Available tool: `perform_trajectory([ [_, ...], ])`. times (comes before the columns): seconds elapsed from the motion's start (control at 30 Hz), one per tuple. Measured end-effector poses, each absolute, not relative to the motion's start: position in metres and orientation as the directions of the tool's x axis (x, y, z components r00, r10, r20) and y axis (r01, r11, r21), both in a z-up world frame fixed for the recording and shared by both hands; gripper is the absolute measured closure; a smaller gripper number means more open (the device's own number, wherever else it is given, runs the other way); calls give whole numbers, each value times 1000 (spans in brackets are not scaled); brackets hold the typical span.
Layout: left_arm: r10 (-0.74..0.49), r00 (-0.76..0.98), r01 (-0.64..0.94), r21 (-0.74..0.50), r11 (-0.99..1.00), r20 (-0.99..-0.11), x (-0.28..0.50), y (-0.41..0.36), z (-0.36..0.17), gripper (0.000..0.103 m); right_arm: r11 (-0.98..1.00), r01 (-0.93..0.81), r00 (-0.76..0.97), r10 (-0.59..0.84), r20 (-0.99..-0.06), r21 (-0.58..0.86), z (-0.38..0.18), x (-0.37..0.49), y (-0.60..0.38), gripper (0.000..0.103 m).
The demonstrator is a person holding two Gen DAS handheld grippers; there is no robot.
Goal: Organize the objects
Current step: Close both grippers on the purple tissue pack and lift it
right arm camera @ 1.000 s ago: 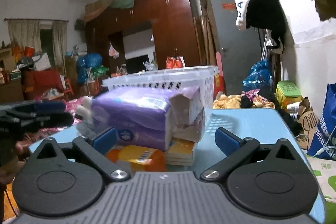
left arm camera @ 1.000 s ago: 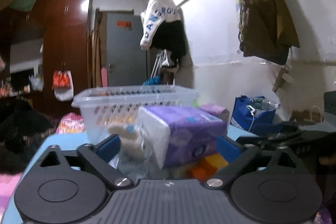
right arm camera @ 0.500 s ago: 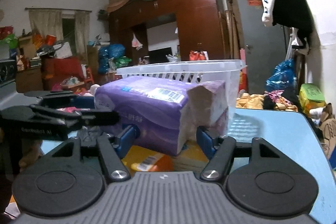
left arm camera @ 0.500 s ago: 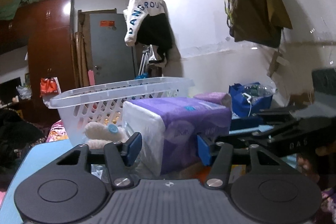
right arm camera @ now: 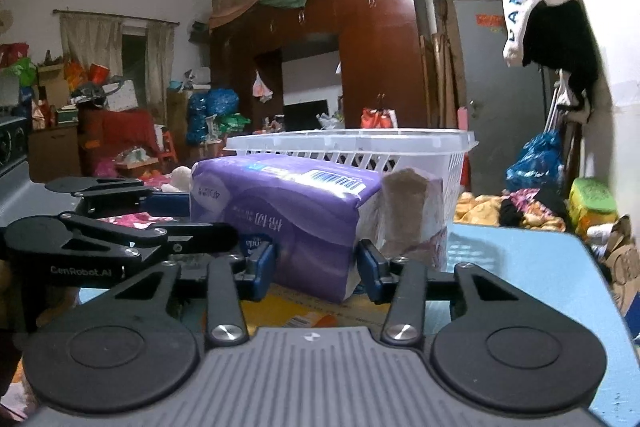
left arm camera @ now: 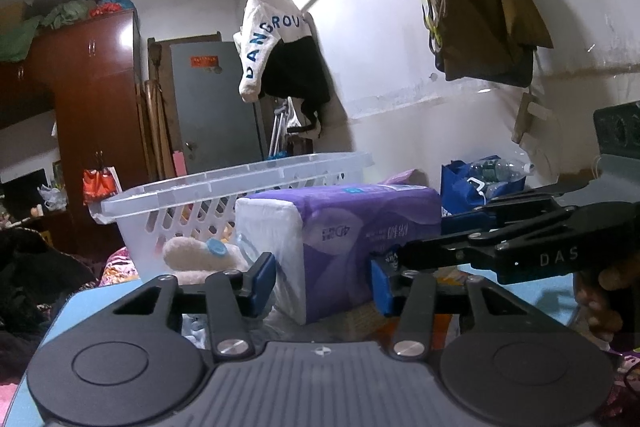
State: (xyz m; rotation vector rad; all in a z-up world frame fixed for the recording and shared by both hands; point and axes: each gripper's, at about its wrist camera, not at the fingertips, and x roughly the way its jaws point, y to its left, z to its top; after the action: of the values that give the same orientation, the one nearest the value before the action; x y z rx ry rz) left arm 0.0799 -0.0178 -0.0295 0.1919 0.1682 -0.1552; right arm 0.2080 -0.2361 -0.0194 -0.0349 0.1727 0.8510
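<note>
**Tissue pack, held from two ends**

On the blue bench (right arm camera: pixel 540 279), before the basket: one purple tissue pack (left arm camera: pixel 340 239), plastic-wrapped, lying lengthwise, white folded end toward the left camera.

Left tongs (left arm camera: pixel 323 281): set about the pack's white end, one blue pad on each side. Pads appear to touch the wrap, though whether they press firmly cannot be told.

Right tongs (right arm camera: pixel 316 267): set about the opposite end of the same pack (right arm camera: pixel 280 211), pads close against both faces, apparently gripping. Each tool shows in the other's view, coming in from the side, so the two meet the pack nearly head-on.

Reason for the double hold, as a judgement: the pack is long, soft and slippery; a single pinch at one end would let it sag or twist, whereas a grip at both ends keeps it level for lifting.

Basket (left arm camera: pixel 224 195): white, slotted, open-topped, standing just behind the pack. Likely destination, since it is the only container on the bench. Its rim sits higher than the pack, so a lift must clear it.

Other stock: a white plush toy (left arm camera: pixel 192 255) with a blue part beside the basket; a second, smaller purple pack (right arm camera: pixel 416 219) behind the first; orange and yellow flat packets (right arm camera: pixel 304 315) beneath it.

Risk: uneven lifting could pull the wrap from one pair of pads.
</note>
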Motion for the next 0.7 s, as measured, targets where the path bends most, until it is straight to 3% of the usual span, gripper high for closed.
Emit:
perform_trajectory([
  [0.4, -151, 983, 168, 179, 969, -100, 57, -12, -11, 52, 660, -751, 658, 747, -94, -12, 5, 202, -233, 58],
  [0.7, -152, 988, 153, 212, 965, -22, 56, -8, 42, 52, 673, -733, 679, 732, -56, -104, 60, 203, -218, 58],
])
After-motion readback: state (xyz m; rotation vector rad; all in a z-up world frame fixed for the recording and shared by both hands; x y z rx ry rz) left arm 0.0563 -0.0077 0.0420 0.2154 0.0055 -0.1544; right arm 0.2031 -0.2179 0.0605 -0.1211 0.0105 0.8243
